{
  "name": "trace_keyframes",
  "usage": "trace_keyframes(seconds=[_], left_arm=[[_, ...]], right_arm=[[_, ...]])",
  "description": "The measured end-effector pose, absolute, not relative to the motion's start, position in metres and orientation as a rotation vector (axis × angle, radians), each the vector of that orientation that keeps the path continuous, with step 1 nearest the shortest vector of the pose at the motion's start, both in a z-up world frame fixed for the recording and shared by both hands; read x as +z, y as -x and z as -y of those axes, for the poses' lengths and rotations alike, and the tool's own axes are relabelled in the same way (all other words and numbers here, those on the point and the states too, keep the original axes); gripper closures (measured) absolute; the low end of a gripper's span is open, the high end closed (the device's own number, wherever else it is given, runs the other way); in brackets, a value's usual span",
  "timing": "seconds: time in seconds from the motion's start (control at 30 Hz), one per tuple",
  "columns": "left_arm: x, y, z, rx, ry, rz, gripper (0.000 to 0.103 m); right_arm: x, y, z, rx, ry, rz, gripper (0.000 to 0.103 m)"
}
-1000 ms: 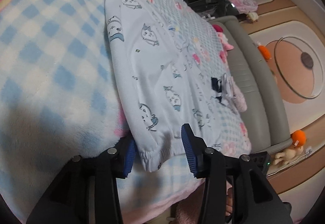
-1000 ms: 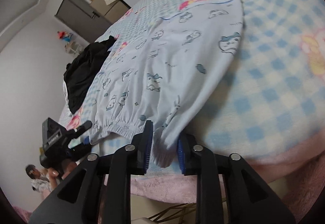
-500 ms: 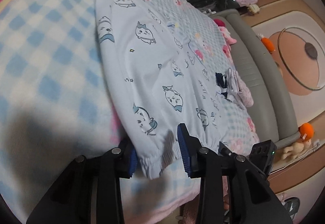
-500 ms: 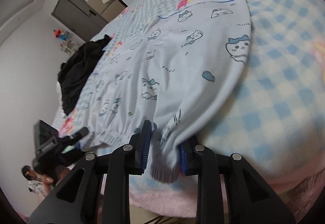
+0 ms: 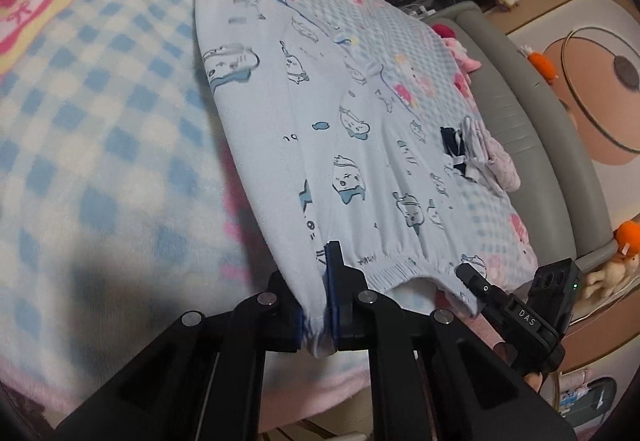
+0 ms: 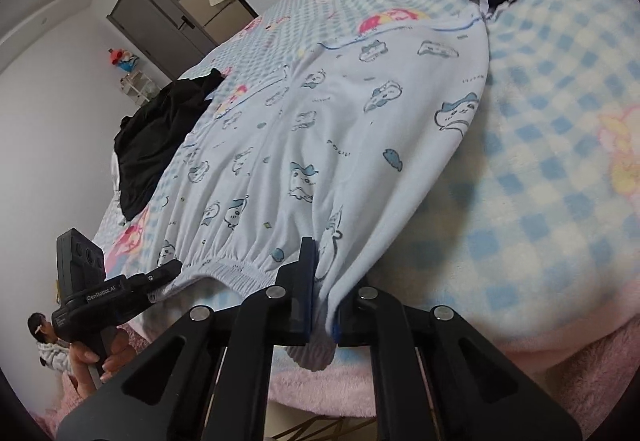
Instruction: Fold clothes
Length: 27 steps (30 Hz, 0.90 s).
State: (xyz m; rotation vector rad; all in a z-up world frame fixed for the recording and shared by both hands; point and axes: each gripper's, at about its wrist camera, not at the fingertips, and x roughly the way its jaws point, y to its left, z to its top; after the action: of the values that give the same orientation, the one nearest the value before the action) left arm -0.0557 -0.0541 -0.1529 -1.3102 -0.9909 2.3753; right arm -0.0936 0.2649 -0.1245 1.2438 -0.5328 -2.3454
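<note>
With both near hem corners of the garment (image 5: 320,113) pinched tight, left gripper (image 5: 318,315) and right gripper (image 6: 324,305) seem ready to lift it and fold it toward the bed's (image 5: 100,101) far side.

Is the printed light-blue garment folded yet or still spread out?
Spread: the garment lies flat along the bed, unfolded; each tool grips a hem corner.

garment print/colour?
Garment: pale blue, cartoon animal print; clearest in right wrist view.
</note>
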Motion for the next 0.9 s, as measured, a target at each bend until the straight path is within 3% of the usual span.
trace_keyframes(seconds=[0.6, 0.67, 0.77, 0.9], left_arm=[[-0.166, 0.043, 0.053, 2.336, 1.399, 0.983, 0.091], [-0.165, 0.043, 0.055, 2.329, 1.400, 0.985, 0.085], [-0.157, 0.044, 0.059, 2.346, 1.373, 0.969, 0.065], [-0.143, 0.049, 0.072, 2.397, 1.322, 0.975, 0.063]], right_arm=[[-0.126, 0.084, -0.294, -2.327, -1.270, 0.572, 0.095], [-0.129, 0.087, -0.297, -2.335, -1.286, 0.577, 0.084], [-0.131, 0.094, -0.310, -2.351, -1.281, 0.655, 0.071], [-0.133, 0.109, -0.313, -2.348, -1.296, 0.671, 0.069]])
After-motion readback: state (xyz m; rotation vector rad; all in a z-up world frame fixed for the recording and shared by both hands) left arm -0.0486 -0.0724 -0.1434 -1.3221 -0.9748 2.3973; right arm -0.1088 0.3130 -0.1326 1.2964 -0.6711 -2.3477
